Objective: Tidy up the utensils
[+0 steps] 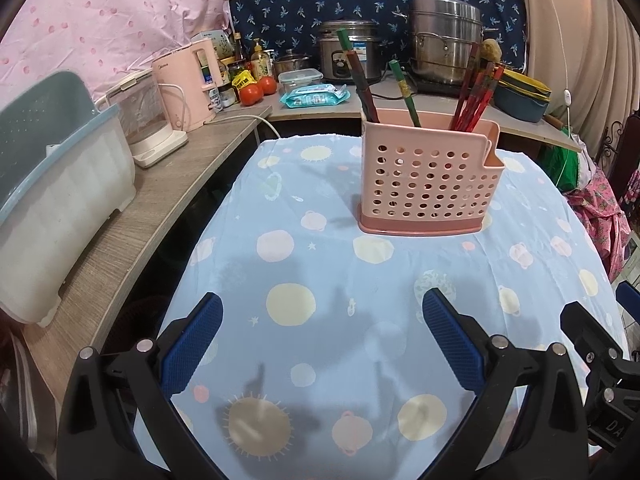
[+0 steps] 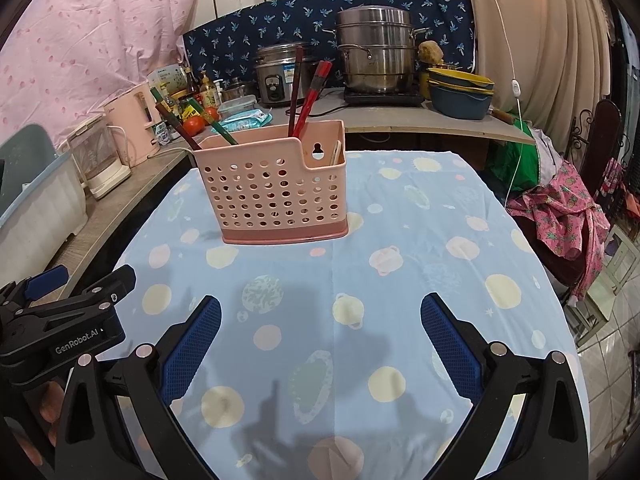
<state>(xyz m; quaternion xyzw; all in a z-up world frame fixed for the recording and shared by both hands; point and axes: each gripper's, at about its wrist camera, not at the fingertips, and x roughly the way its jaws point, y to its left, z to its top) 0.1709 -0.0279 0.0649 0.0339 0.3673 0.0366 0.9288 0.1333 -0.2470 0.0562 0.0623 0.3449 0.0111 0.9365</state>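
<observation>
Pink perforated holder [image 1: 430, 176] stands upper centre in our left-wrist view, chopsticks [image 1: 474, 92] upright inside — sorted by compartment, we judge; our left gripper [image 1: 322, 344] gapes wide, empty. Right-wrist view: the holder sits upper left of centre, our right gripper [image 2: 320, 344] equally wide — nothing held.

Chopsticks [image 1: 474, 92] upright in pink holder [image 1: 430, 184]

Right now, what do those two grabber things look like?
Both the left gripper and right gripper have black plastic frames, silver round bolts and bumpy blue pads on their fingers. White letters on the left one's side read GenRobot.AI.
</observation>
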